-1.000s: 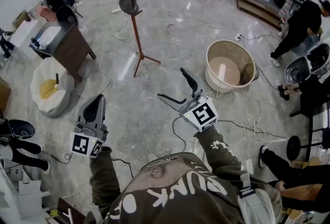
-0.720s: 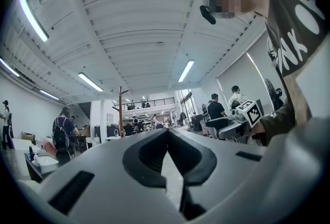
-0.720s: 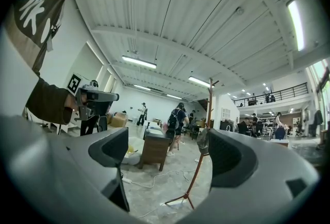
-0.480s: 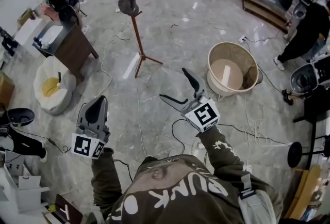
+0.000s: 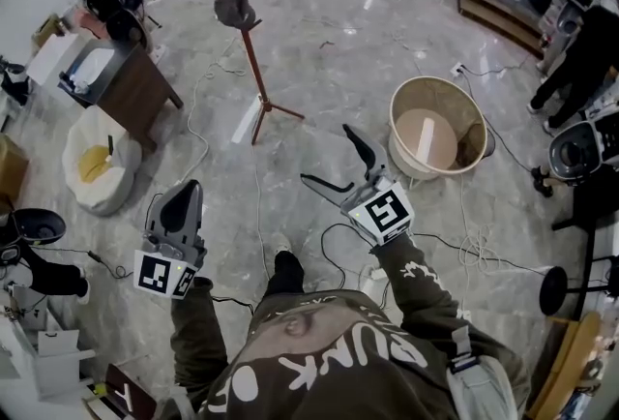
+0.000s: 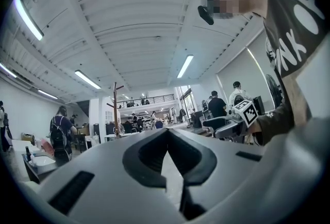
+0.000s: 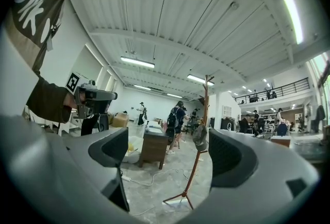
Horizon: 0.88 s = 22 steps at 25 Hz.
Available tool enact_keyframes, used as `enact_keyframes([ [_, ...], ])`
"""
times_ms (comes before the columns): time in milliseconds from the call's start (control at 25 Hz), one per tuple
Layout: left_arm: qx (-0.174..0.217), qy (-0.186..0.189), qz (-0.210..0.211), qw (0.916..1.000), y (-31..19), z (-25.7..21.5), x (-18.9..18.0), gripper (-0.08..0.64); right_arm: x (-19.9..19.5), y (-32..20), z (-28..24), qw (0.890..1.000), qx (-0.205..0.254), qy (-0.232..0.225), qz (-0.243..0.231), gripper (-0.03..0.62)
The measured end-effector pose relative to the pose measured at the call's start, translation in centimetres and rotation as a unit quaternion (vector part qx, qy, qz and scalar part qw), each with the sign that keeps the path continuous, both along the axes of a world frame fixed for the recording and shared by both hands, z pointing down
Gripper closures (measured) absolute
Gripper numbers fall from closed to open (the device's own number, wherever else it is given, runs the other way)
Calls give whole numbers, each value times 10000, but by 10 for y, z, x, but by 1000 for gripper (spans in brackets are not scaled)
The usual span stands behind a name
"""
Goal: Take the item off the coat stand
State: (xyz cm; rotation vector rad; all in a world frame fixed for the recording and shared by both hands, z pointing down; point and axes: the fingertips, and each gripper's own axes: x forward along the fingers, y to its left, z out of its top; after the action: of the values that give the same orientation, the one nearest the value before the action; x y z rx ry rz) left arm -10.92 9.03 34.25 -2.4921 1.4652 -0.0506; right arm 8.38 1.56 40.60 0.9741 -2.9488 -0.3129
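Head view: a wooden coat stand [image 5: 253,60] rises from a grey veined floor [image 5: 329,70], and a grey cap [image 5: 234,4] hangs on its pole, well above the splayed feet. Both grippers are held on the near side of the coat stand, well apart from it and from the cap.

The left gripper [image 5: 182,200] is near-left of the stand; in the left gripper view its fingers [image 6: 149,153] are clenched tip to tip with nothing between them, and the stand shows far off beyond them. The right gripper [image 5: 324,154] is near-right of the stand, its fingers [image 7: 111,148] released and spread wide. In the right gripper view the stand and the hanging cap show in the gap between them, far beyond the tips.

To the right of the stand sits a round beige tub [image 5: 398,113]; to its left, a brown wooden surface [image 5: 131,89]. Loose cables [image 5: 203,108] trail over the floor around the stand's feet.

White letters on the person's brown top [image 5: 329,355] read "PUNK". Each gripper's cube bears black-and-white square markers
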Motion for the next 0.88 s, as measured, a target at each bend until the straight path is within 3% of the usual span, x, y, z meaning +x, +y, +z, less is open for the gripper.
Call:
enact_keyframes([
  [360,-20,171,77,9998,-77,10,-33,557,-25,-69,10,9997,-101,186,118,117],
  [880,-123,452,363,9982,-233,4,-126,557,-114,-217,-9,9984,-184,386,367,117],
])
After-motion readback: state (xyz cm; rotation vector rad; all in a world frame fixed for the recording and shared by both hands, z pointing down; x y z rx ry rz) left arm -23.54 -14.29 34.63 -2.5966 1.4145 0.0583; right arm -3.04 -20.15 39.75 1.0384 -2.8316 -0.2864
